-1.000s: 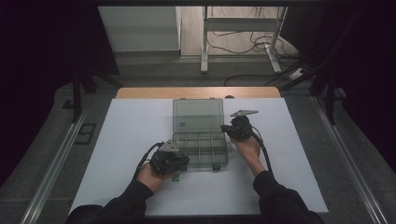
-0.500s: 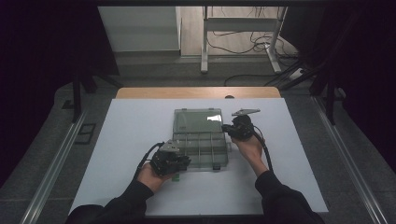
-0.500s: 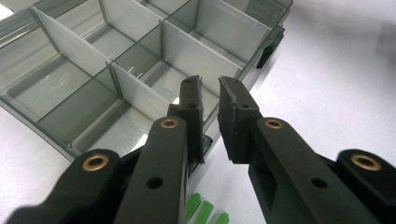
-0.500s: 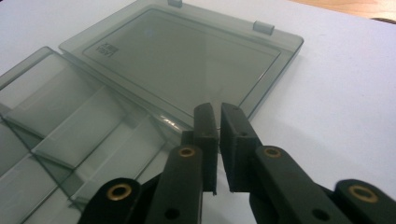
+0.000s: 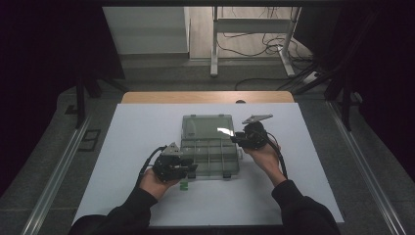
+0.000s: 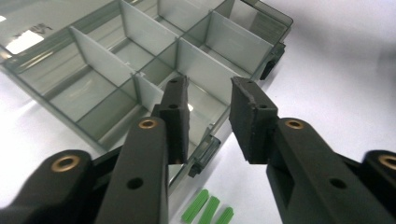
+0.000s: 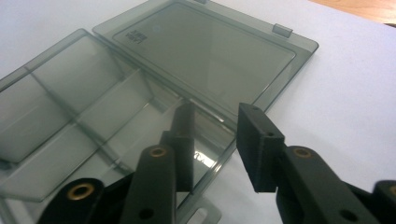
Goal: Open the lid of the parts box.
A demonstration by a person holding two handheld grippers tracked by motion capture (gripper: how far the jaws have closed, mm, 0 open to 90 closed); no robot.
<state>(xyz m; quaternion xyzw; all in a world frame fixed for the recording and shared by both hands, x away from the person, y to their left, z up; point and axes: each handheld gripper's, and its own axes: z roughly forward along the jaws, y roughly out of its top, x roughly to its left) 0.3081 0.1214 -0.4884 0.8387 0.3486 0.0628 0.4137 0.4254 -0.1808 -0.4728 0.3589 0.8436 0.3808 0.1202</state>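
The clear compartment box [image 5: 209,152] sits in the middle of the high view on the white table [image 5: 137,132], its lid [image 5: 207,127] folded back flat toward the top of the frame. At the box's lower left corner hovers the left gripper [image 5: 188,168], and its jaws have just been opening: in the left gripper view they stand apart over the near wall of the box, one pad on either side of that wall, neither pressing on it, with white dividers [image 6: 100,58] running off into the upper half of the frame. Three little green plugs [image 6: 207,209] lie on the table just outside the box, at the bottom centre of that view. Over at the right edge of the box is the right gripper [image 5: 238,139], jaws also just opening; in the right gripper view they are apart astride the box's side wall, with the lid stretching to the upper right.
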